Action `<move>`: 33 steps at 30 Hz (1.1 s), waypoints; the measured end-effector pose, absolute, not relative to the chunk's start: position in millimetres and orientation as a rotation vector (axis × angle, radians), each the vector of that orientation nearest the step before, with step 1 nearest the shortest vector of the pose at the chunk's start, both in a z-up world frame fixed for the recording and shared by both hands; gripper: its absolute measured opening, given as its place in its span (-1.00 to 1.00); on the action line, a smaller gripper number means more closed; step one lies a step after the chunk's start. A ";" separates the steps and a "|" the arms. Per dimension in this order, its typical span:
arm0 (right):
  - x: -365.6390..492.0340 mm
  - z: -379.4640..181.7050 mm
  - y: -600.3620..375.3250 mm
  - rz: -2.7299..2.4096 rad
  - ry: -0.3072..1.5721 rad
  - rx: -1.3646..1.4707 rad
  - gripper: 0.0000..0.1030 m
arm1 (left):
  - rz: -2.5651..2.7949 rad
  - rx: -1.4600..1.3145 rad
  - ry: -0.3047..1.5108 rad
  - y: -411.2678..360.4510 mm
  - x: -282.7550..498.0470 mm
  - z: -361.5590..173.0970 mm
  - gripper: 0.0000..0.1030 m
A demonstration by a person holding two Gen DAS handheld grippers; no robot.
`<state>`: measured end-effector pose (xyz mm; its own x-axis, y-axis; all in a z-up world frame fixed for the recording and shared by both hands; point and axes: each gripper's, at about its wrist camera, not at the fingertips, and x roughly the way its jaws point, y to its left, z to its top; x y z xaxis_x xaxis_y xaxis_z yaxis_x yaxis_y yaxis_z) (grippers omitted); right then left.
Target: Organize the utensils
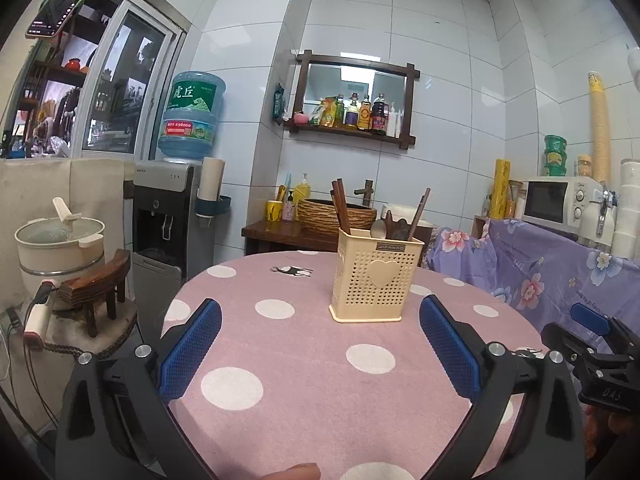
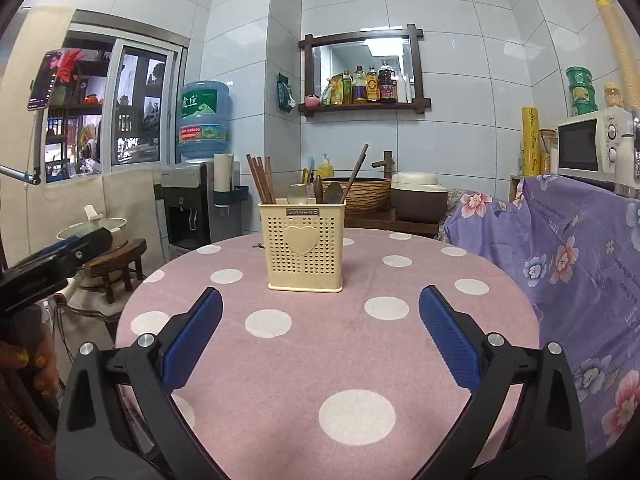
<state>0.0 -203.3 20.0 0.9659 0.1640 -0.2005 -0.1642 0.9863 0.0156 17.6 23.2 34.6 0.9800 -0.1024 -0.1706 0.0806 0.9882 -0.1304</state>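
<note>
**Utensil holder on the desk, both hand-held grippers spread and empty**

A cream perforated utensil holder (image 1: 376, 276) with a heart on its front stands upright on the round desk (image 1: 304, 364), which is draped in a pink cloth with white dots. Brown chopsticks (image 1: 342, 210) lean in its left compartment; spoons (image 1: 390, 228) and a long dark handle fill the right.

Left hand-held gripper (image 1: 320, 352): blue pads wide apart, nothing between them; the holder lies at about 1 o'clock, well apart from the fingertips.

Right hand-held gripper (image 2: 320, 340): pads likewise wide apart and empty; the holder (image 2: 305, 246) lies at about 12 o'clock, apart from the fingertips.

Each gripper shows at the edge of the other's view. Bare cloth lies between the pads and the holder.
</note>
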 end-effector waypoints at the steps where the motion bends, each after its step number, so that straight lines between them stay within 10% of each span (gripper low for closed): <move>1: -2.9 20.2 -202.1 0.164 0.199 -0.007 0.89 | -0.091 -0.117 0.175 22.2 16.3 34.1 0.91; 33: -2.0 22.7 -199.4 0.168 0.223 -0.003 0.89 | -0.080 -0.073 0.180 19.6 6.7 24.0 0.91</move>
<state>-2.0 -199.4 22.7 0.9612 0.1654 -0.2207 -0.1660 0.9860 0.0161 6.7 19.6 24.0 0.9807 -0.0856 -0.1760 0.0726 0.9942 -0.0794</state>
